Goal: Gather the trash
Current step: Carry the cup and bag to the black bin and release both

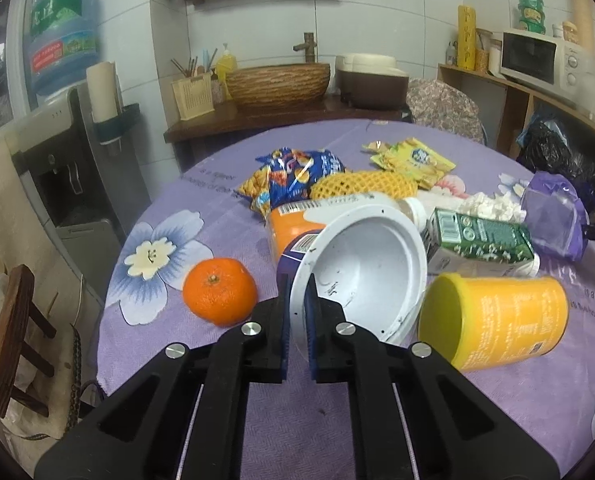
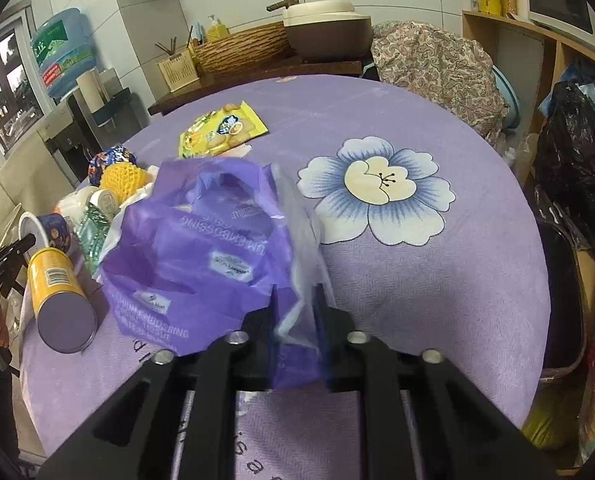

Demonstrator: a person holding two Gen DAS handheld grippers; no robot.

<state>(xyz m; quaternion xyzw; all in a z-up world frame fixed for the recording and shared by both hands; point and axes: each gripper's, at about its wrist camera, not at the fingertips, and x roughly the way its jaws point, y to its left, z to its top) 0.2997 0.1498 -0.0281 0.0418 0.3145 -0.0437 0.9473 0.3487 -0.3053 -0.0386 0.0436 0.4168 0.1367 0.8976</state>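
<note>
While the purple-clothed table [image 2: 437,280] is littered, collecting looks barely begun: the right gripper [image 2: 295,320] is clamped on the edge of the open purple bag [image 2: 201,248], and the left gripper [image 1: 297,308] pinches the rim of a tipped white cup [image 1: 361,272]. Nothing shows inside the bag, so the yellow canister [image 1: 497,316], green carton [image 1: 481,236], blue snack wrapper [image 1: 293,176] and yellow sachet [image 1: 417,160] remain, all lying near the bag's mouth

Left tool [image 1: 297,304] clamped on white cup's rim [image 1: 361,272]
</note>
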